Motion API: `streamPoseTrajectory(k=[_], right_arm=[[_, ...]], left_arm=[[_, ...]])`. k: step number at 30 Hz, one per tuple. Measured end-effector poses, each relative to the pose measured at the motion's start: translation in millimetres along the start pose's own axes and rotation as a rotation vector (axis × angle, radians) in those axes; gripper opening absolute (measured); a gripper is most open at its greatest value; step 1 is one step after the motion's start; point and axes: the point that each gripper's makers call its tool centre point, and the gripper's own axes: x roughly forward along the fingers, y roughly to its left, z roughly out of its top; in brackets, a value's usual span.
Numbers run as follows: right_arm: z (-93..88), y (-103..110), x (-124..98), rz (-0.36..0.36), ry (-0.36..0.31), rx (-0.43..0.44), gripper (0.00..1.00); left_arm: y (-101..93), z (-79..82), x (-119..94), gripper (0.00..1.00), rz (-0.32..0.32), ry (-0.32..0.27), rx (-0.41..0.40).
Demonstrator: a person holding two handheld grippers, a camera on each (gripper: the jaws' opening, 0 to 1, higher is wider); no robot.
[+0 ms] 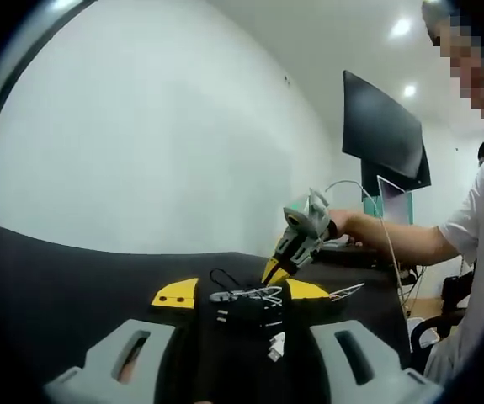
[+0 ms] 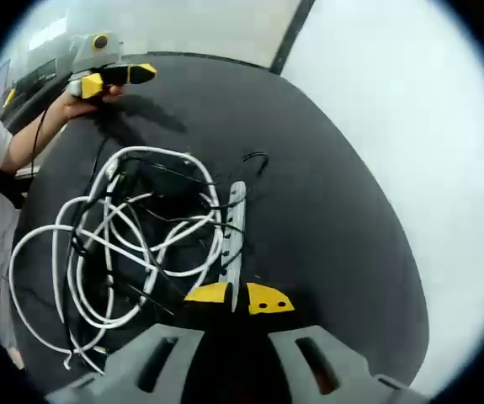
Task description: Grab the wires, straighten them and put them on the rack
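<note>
Ahead of the jaws: tangled wires beside a grey rack on a black table.
Beyond the left gripper (image 1: 235, 296), jaws spread wide and empty, sits a dark wire bundle (image 1: 243, 313). Just past the right gripper (image 2: 237, 297), whose yellow tips stand narrowly parted around the rack (image 2: 232, 244), white and black wires (image 2: 128, 244) loop leftward over the table (image 2: 326, 210).

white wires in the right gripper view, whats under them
The tangled white wires lie on the black table, with thin black wires threaded through them. Which crosses over which is unclear.
</note>
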Motion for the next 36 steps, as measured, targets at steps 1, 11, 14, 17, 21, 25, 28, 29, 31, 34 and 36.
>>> streamPoseTrajectory(k=[1,11,14,17,21,25,28,29,31,34,36], right_arm=[[-10.3,-10,2,-0.047,0.051,-0.001,0.04],[4.8,5,-6,0.036,-0.041,0.018,0.13],[-1.9,8,7,0.037,0.015,-0.068,0.15],[6.7,-11,17,-0.011,0.003,0.050,0.15],[9.0,-3,28,0.141,0.061,0.108,0.15],[4.4,9,36,0.188,0.146,0.019,0.15],[10.0,1,36,0.202,0.126,-0.058,0.11],[11.8,-3,35,0.197,0.123,-0.065,0.11],[24.3,-22,35,0.132,0.071,-0.135,0.11],[23.5,-47,41,0.066,0.125,-0.204,0.11],[23.4,-45,50,0.086,0.120,-0.254,0.11]], left_arm=[[0.2,0.6,0,0.39,0.000,-0.003,-0.002],[2.1,-1.2,-1,0.37,0.010,0.004,0.000],[3.3,-1.6,-1,0.36,0.015,0.006,0.003],[3.3,-4.7,0,0.36,0.015,0.020,0.017],[4.3,-6.8,0,0.35,0.020,0.030,0.023],[6.2,-3.2,-1,0.34,0.023,0.011,0.008],[6.8,-4.5,-1,0.32,0.026,0.017,0.011],[7.2,-5.0,-1,0.32,0.027,0.019,0.013],[7.1,-5.7,-1,0.32,0.027,0.023,0.016],[7.3,-5.2,-1,0.32,0.027,0.020,0.013],[7.7,-5.5,-1,0.32,0.030,0.021,0.013]])
